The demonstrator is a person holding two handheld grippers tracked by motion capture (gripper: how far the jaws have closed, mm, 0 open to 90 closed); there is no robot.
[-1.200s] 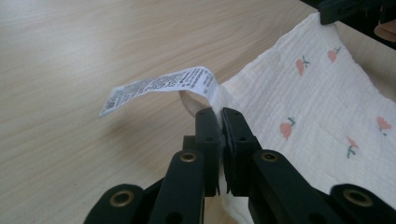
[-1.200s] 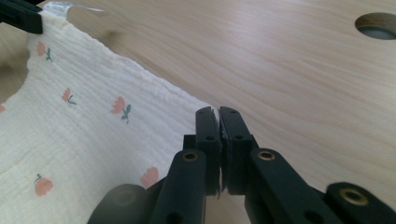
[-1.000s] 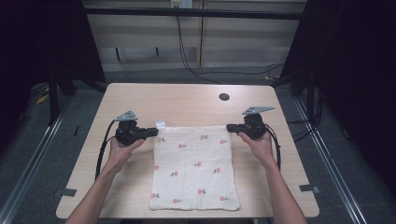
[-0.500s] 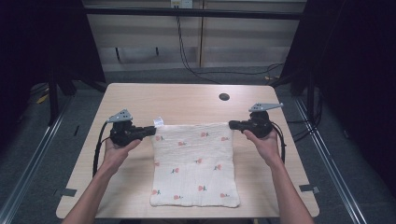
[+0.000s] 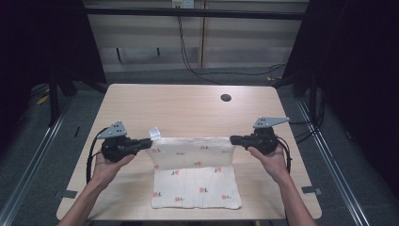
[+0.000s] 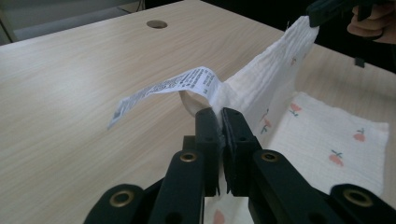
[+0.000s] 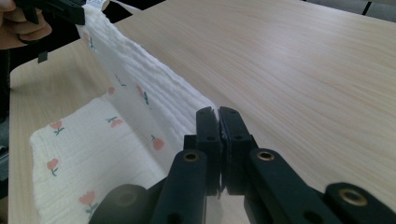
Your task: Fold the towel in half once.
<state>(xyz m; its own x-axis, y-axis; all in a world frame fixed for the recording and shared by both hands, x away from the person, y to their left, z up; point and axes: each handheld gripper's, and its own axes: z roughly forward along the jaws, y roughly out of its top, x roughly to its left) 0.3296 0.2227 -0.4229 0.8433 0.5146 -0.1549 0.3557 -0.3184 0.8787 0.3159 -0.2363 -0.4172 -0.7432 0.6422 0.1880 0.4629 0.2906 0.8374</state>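
Observation:
A white cloth (image 5: 195,172) with small red flower prints lies on the table, its far edge lifted and stretched between both grippers. My left gripper (image 5: 147,142) is shut on the far left corner, where a printed white label (image 6: 163,88) sticks out. The cloth (image 6: 271,84) runs from those jaws toward the other gripper at the top right of the left gripper view. My right gripper (image 5: 234,140) is shut on the far right corner. In the right gripper view the raised cloth (image 7: 140,88) slopes down to its flat near part. The near half rests flat by the table's front edge.
The light wooden table (image 5: 188,108) has a round cable hole (image 5: 226,98) at its far right. Cables trail from both grippers off the table's sides. Dark curtains and a metal frame surround the table.
Both grippers have lifted the cloth's far edge and drawn it toward the person. The far part now hangs over the near part, so the cloth's flat area looks shorter.

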